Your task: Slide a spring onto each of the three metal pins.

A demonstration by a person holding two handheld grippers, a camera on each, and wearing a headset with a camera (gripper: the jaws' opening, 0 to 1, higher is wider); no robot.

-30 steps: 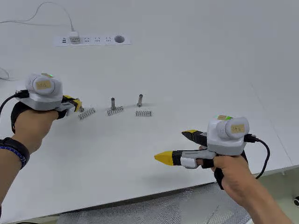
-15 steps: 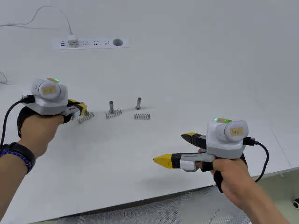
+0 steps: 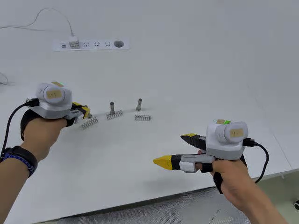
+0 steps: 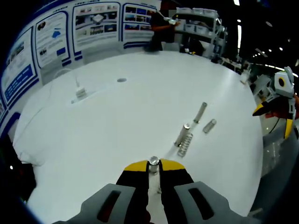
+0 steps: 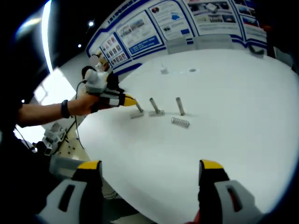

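the left gripper point(image 4: 153, 168) is pinching the leftmost pin point(image 4: 153, 162) between its fingers on the worktop point(image 3: 187, 84), while the right gripper point(image 5: 150, 165) is hovering near right, fingers spread.

Lab — wall posters point(image 4: 96, 21), equip. shelves point(image 4: 198, 21)

The left gripper point(image 3: 87, 112) and the right gripper point(image 3: 176, 148) were each built with a rounded pale grey housing marked by a tan sticker point(image 3: 236, 132). Black jaws were capped in yellow, and a black cable point(image 3: 264, 156) was attached at the rear. A green light point(image 3: 224, 122) was lit on the right one. A dark wristband point(image 3: 17, 155) edged in blue was worn on the left wrist.
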